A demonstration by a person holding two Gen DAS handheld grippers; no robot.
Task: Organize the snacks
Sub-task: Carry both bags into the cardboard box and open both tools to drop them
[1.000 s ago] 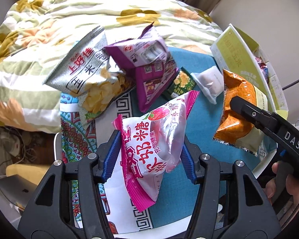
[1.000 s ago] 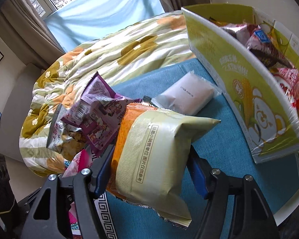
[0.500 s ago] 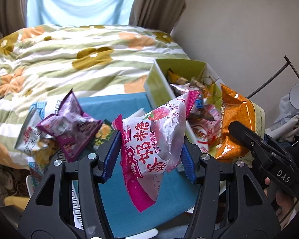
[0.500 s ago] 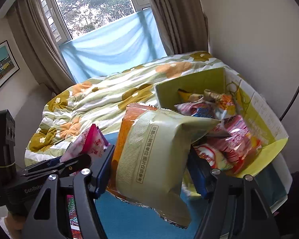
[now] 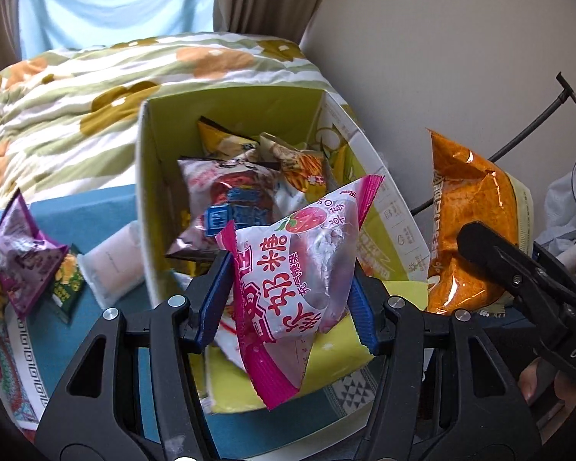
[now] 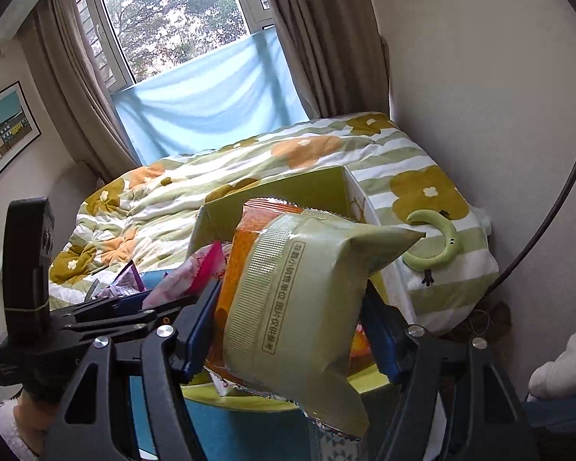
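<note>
My left gripper (image 5: 288, 303) is shut on a pink and white candy bag (image 5: 299, 269), held above the near end of the green cardboard box (image 5: 230, 111). The box holds several snack packs (image 5: 234, 196). My right gripper (image 6: 292, 330) is shut on an orange and pale green snack bag (image 6: 299, 307), held over the box's (image 6: 280, 192) near right side. That bag (image 5: 468, 223) also shows at the right in the left wrist view. The pink bag (image 6: 196, 272) shows at the left in the right wrist view.
A purple snack bag (image 5: 19, 246), a small green packet (image 5: 67, 288) and a white packet (image 5: 113, 265) lie on the blue tablecloth (image 5: 92, 207) left of the box. A flowered quilt (image 6: 211, 176) lies behind. A wall (image 5: 441, 57) stands to the right.
Both grippers have swung from the table's snack pile to the box. Each still grips its bag, now held over the box.
</note>
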